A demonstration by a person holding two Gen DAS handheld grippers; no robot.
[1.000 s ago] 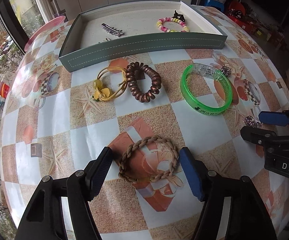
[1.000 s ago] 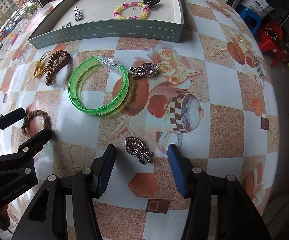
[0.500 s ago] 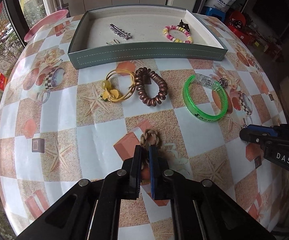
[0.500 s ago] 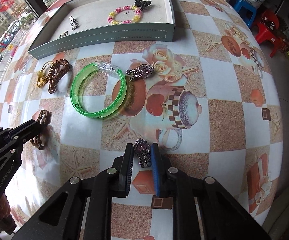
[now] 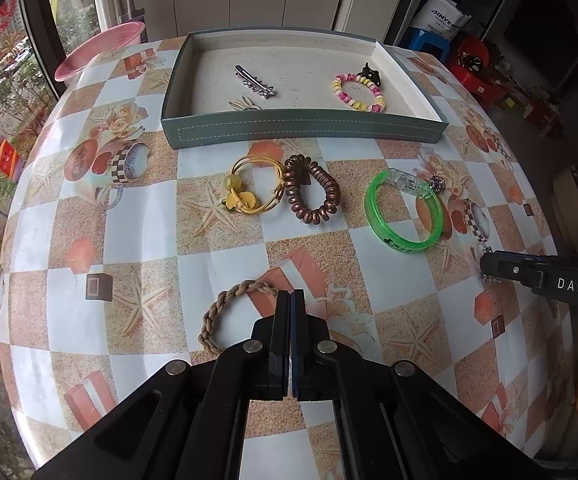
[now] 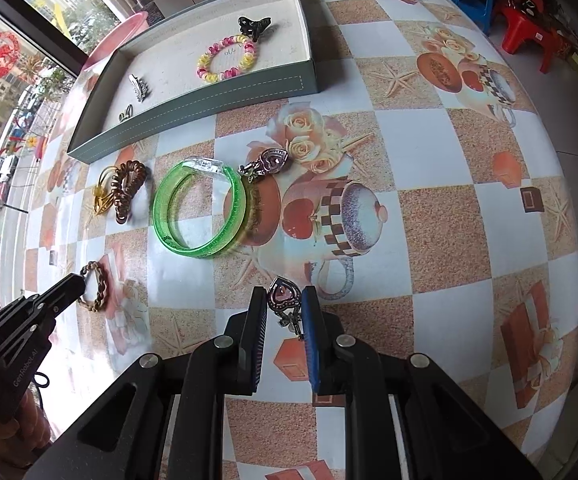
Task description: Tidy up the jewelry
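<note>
1. Two grippers are at work. The left gripper [image 5: 291,294] has its jaws pressed together on the strand of one braided rope bracelet [image 5: 225,316]; the jaws have just been closing. The rest of the loop hangs free to the left of the tips.
2. The right gripper [image 6: 285,300] pinches one heart-shaped clip [image 6: 285,298] between its pads, heart end up and the tail dangling below.
3. One grey-green tray [image 5: 305,134] is the landmark. Inside it lie four pieces: one silver hair clip [image 5: 255,82], one small pale clip [image 5: 245,105] near the front wall, one pink-and-yellow bead bracelet [image 5: 359,92] and one black claw clip [image 5: 370,73] touching the beads.
4. In front of the tray four loose pieces lie on the tablecloth [image 5: 141,208]: one yellow wire bracelet [image 5: 253,192] touching one brown spiral hair tie [image 5: 309,194], then one green bangle [image 5: 403,212], and a second heart clip [image 6: 267,162] just beside the bangle's clear clasp.
5. The stretch of tablecloth between the loose pieces and both grippers is bare; the tray's front wall stands upright across the way.
6. One pink bowl [image 5: 101,50] sits left of the tray at the table's edge, partly cut off.
7. In the left view, the right gripper's catch is nearly hidden behind its fingers.
</note>
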